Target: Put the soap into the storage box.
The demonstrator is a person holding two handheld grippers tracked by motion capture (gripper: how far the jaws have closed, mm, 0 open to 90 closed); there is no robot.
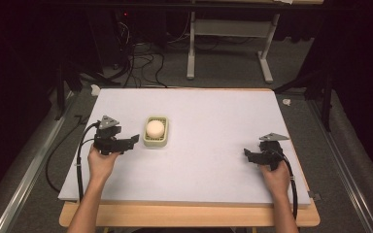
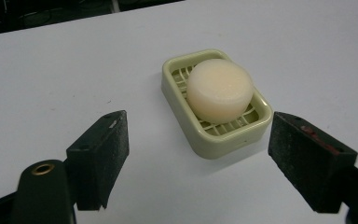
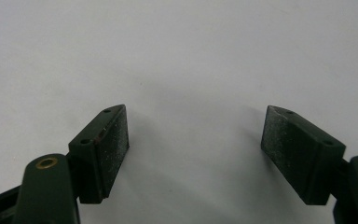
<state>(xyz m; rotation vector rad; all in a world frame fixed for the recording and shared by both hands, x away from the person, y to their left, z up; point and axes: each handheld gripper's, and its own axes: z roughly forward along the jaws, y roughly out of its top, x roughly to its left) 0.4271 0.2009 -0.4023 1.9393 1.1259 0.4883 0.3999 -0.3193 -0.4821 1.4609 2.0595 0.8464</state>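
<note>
The left tongs (image 2: pixel 198 154) are standing open with nothing between the pads, pointing at the soap dish (image 2: pixel 216 135), which is lying just ahead of them on the white tabletop (image 1: pixel 213 126). The right tongs (image 3: pixel 196 149) are gaping wide over bare tabletop, well apart from the dish. The pale green dish is holding a round cream soap (image 2: pixel 220 90), sitting on its slats

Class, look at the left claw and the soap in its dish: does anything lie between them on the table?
Nothing visible does. The left claw stands open just short of the dish, with bare white table between them, and the soap lies uncovered on top.
</note>
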